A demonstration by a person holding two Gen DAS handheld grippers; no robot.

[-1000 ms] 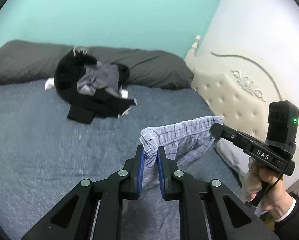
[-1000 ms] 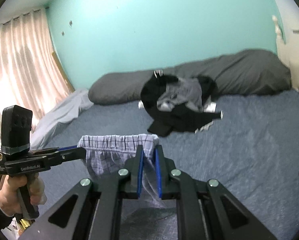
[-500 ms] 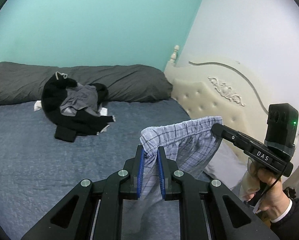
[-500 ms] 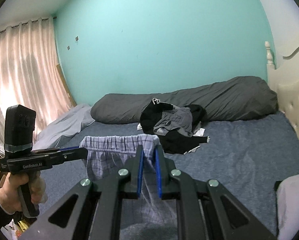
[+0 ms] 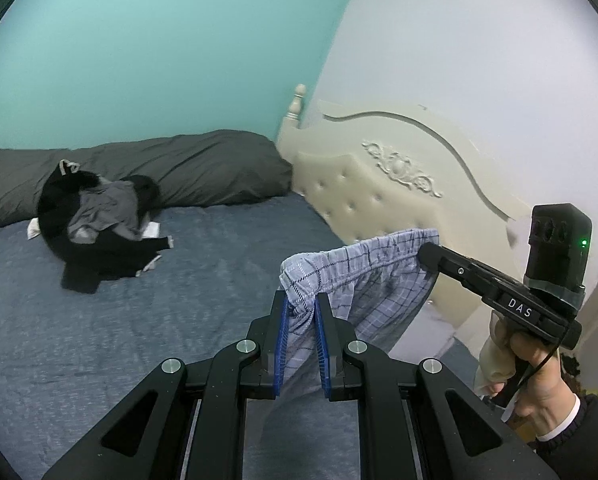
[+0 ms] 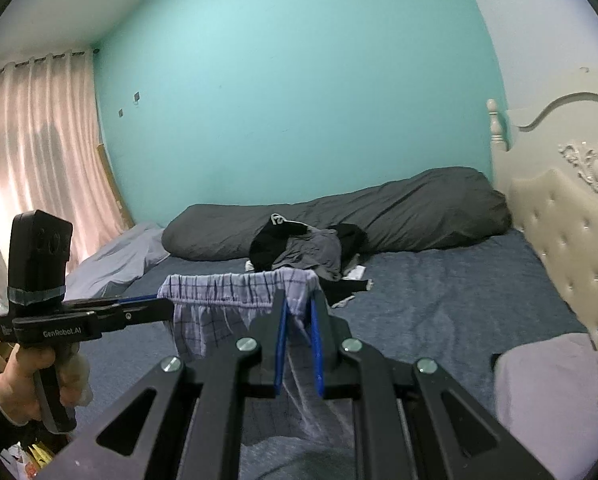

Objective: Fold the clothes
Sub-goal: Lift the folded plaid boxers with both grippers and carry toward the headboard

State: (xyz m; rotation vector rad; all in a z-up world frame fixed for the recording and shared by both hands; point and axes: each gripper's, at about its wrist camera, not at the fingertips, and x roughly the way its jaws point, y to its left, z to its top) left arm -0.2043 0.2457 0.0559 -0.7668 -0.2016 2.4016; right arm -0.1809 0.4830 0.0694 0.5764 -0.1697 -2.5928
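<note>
The left gripper (image 5: pixel 299 306) and the right gripper (image 6: pixel 298 312) each pinch one waistband end of the plaid shorts (image 5: pixel 363 280), hanging above the bed (image 5: pixel 203 280) near its headboard edge. The step looks like spreading; next, lay them flat.

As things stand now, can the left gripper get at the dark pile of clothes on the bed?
Probably not yet. The left gripper is shut on the waistband of the plaid shorts, which the right gripper also holds. The dark pile lies well beyond, near the grey pillow; nothing blocks the way.
</note>
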